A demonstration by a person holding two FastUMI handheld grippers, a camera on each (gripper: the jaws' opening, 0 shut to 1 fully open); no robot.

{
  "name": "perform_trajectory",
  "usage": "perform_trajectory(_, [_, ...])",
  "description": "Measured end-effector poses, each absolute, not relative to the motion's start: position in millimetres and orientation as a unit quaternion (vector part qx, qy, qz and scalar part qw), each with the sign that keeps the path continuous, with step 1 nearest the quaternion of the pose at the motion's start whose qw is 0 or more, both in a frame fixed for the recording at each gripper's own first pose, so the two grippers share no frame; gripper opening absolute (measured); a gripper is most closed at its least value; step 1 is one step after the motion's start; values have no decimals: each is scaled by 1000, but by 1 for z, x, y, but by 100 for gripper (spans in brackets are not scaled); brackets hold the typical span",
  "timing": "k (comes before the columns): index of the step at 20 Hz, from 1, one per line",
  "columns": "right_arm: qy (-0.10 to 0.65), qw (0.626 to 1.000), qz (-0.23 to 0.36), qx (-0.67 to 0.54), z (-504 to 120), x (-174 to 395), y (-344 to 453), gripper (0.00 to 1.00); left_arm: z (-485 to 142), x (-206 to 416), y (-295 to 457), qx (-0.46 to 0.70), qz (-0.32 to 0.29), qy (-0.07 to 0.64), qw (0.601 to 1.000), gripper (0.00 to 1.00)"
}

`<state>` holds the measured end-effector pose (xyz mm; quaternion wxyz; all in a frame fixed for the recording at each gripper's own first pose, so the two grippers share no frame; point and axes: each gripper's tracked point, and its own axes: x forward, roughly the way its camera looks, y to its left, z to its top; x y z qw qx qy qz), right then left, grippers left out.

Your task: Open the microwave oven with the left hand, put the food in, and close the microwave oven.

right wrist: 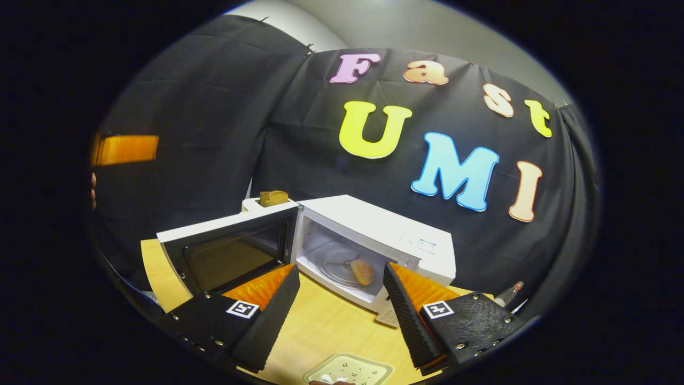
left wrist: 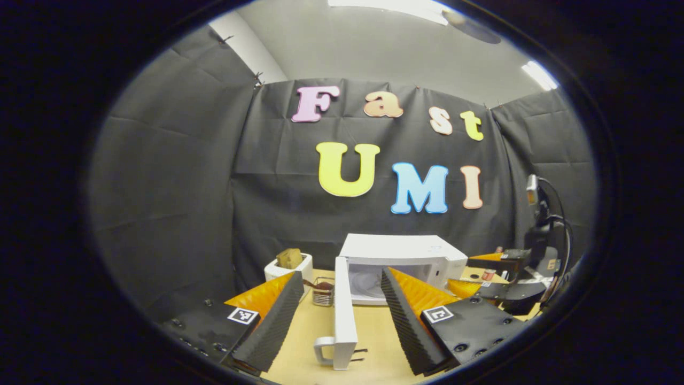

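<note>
Left gripper [left wrist: 336, 315], fingers spread wide and empty, faces the edge of the swung-open microwave door [left wrist: 343, 313]. Right gripper [right wrist: 339, 313], likewise spread and empty, faces the microwave oven [right wrist: 374, 230], where the food [right wrist: 363, 271] lies on the turntable. Judged remaining: closing the door.

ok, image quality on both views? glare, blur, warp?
Left gripper view: ceiling lights blown out, strong fisheye bend, microwave sharp, door edge-on. Right gripper view: dimmer, no glare, food in the cavity readable, tray cut off at the bottom edge, left rim smeared.
</note>
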<state>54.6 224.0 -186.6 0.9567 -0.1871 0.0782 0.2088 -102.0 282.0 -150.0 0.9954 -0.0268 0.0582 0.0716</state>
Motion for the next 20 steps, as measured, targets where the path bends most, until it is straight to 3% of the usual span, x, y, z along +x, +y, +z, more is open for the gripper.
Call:
perform_trajectory(2, [69, 964, 192, -172, -175, 39, 210, 96, -163, -103, 290, -31, 73, 71, 994, 95])
perform_trajectory(7, [50, 977, 148, -146, -156, 8, 184, 98, -185, -100, 289, -46, 51, 92, 993, 44])
perform_trajectory(8, [53, 978, 143, -144, -158, 5, 180, 96, -186, -99, 289, -40, 50, 92, 994, 43])
perform_trajectory(10, [54, 980, 132, -137, -156, 1, 172, 98, -195, -99, 298, -24, 57, 102, 993, 12])
perform_trajectory(11, [56, 981, 129, -133, -156, -1, 170, 96, -205, -99, 289, -26, 43, 113, 992, 12])
perform_trajectory(13, [48, 983, 122, -125, -146, -5, 164, 96, -216, -107, 291, -7, 47, 131, 990, 1])
perform_trajectory(14, [41, 985, 120, -119, -135, -2, 156, 96, -232, -101, 295, -4, 40, 144, 989, 7])
perform_trajectory(20, [12, 989, 108, -105, -106, -12, 142, 96, -281, -98, 307, -8, 49, 189, 981, 7])
